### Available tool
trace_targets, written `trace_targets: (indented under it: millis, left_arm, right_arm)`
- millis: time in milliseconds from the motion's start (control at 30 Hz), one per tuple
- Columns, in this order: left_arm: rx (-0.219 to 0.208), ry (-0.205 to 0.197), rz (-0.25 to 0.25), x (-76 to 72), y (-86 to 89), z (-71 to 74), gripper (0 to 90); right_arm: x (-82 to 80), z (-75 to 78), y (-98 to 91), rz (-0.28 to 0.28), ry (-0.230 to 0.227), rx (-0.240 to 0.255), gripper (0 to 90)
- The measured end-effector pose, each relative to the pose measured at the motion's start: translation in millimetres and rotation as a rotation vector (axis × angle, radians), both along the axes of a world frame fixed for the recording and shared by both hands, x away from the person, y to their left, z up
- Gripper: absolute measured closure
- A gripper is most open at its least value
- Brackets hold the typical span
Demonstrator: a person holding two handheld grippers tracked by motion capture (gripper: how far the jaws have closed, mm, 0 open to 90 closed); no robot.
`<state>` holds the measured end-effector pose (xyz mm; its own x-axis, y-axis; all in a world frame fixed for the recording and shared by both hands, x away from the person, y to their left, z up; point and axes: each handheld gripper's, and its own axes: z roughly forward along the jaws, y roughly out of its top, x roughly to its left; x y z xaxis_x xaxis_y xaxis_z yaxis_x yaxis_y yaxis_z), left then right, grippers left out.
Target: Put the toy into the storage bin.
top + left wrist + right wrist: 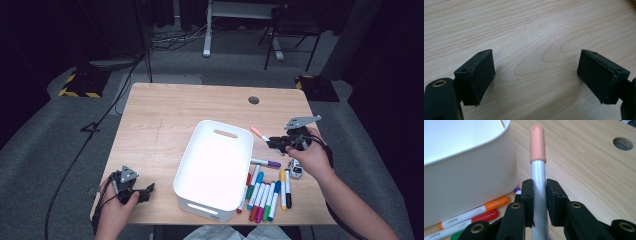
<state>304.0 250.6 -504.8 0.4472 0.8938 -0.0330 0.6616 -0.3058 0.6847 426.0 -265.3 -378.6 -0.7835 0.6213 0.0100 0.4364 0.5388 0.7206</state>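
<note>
Right gripper (539,195), fingers clamped on a grey marker with a peach-pink cap (538,145), holds it above the tabletop (165,115), right of the white plastic bin (215,170), ready for dropping in; left gripper (535,75) rests near-left, fingers wide and empty

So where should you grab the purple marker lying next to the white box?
Grip the purple marker around the middle of its white barrel, coming straight down from above. It lies flat on the table, apart from the other markers, so jaws fit on both long sides.
</note>
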Motion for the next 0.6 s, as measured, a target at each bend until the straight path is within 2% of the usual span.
trace_targets:
  millis: [100,133,167,233,267,433,600]
  left_arm:
    - [0.001,0.000,-0.001,0.1,0.1,0.1,14.9]
    - [0.001,0.000,-0.001,0.1,0.1,0.1,14.9]
    - [0.000,0.001,0.000,0.0,0.0,0.1,14.9]
    - [0.000,0.000,0.000,0.0,0.0,0.0,14.9]
    - [-0.001,-0.003,0.000,0.1,0.0,-0.2,14.9]
    - [0.001,0.000,0.000,0.1,0.2,0.1,14.9]
    - [-0.003,-0.003,0.003,0.4,-0.1,-0.3,14.8]
  right_arm:
    - [-8.4,13.7,0.0,0.000,-0.017,0.020,76.6]
    - [-8.4,13.7,0.0,0.000,-0.017,0.020,76.6]
    - [-12.1,24.0,2.0,0.010,-0.022,0.024,76.6]
    - [-13.3,27.5,3.2,0.014,-0.027,0.024,76.6]
    - [-16.9,36.9,7.0,0.022,-0.038,0.021,76.6]
    - [-22.5,50.8,13.7,0.039,-0.052,0.027,76.6]
    - [-25.1,56.9,21.0,0.057,-0.048,0.041,76.6]
